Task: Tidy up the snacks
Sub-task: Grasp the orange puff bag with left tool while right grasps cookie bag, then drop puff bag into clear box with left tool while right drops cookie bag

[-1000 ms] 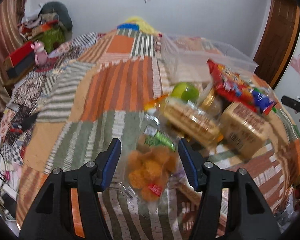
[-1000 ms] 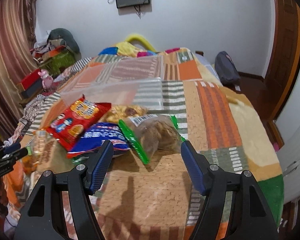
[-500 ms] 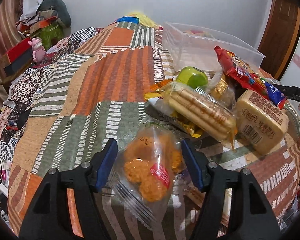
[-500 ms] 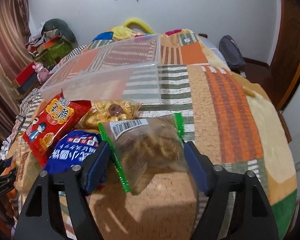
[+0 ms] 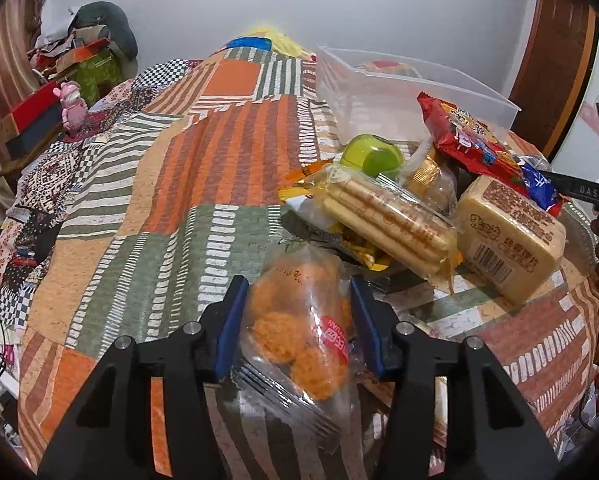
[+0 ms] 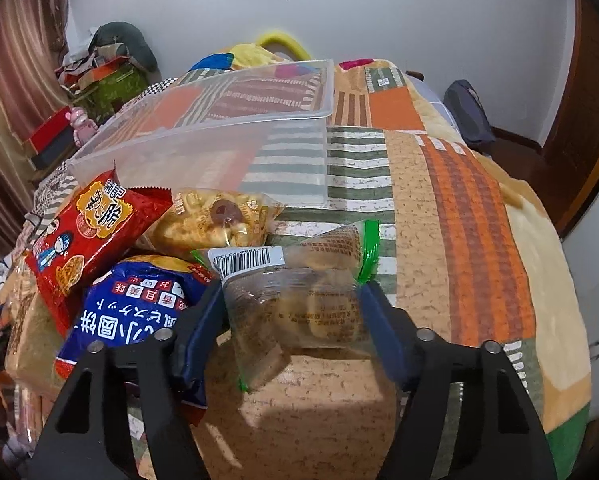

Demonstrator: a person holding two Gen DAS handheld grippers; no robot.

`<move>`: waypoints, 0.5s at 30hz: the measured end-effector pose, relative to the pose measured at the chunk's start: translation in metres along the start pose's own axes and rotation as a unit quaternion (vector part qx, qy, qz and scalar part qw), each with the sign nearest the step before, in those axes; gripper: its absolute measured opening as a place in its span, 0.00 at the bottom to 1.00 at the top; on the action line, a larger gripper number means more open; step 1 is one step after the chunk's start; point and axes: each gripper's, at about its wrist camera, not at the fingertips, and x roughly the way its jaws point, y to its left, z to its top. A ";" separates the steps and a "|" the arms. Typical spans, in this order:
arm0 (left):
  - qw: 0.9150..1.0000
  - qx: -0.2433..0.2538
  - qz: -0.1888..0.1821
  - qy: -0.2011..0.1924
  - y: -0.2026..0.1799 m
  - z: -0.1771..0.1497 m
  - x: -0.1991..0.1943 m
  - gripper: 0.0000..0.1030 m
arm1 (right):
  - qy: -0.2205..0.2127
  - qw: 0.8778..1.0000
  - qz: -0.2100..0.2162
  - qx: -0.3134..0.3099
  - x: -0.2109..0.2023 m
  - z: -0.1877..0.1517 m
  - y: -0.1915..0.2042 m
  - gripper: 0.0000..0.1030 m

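Observation:
My left gripper (image 5: pixel 297 320) is closing on a clear bag of round orange snacks (image 5: pixel 295 344) lying on the patchwork bedspread; both blue pads touch the bag's sides. In the right wrist view, my right gripper (image 6: pixel 291 316) is closing on a clear green-edged bag of brown snacks (image 6: pixel 311 308), squeezed between its pads. A clear plastic bin (image 5: pixel 379 92) stands behind the snack pile, seen also as the bin (image 6: pixel 219 148) in the right view.
Loose snacks lie between the grippers and the bin: a biscuit-stick pack (image 5: pixel 387 224), a tan block pack (image 5: pixel 507 240), a red bag (image 6: pixel 87 232), a blue bag (image 6: pixel 127 312), a yellow pack (image 6: pixel 215 224), a green round tub (image 5: pixel 371 156). Bare bedspread (image 5: pixel 179 200) stretches to the left.
Both grippers came closer to their bags, and their jaws narrowed from wide apart onto the bags' sides. The pile and bin stayed put.

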 end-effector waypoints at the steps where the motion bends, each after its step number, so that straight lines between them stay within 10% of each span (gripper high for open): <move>1: 1.000 -0.001 0.001 -0.001 0.001 0.000 -0.002 0.49 | -0.001 1.000 0.001 -0.001 -0.002 -0.001 -0.001 0.58; 15: 0.998 -0.009 0.014 -0.059 0.008 0.026 -0.056 0.48 | -0.051 0.999 0.004 0.015 -0.044 0.014 -0.004 0.55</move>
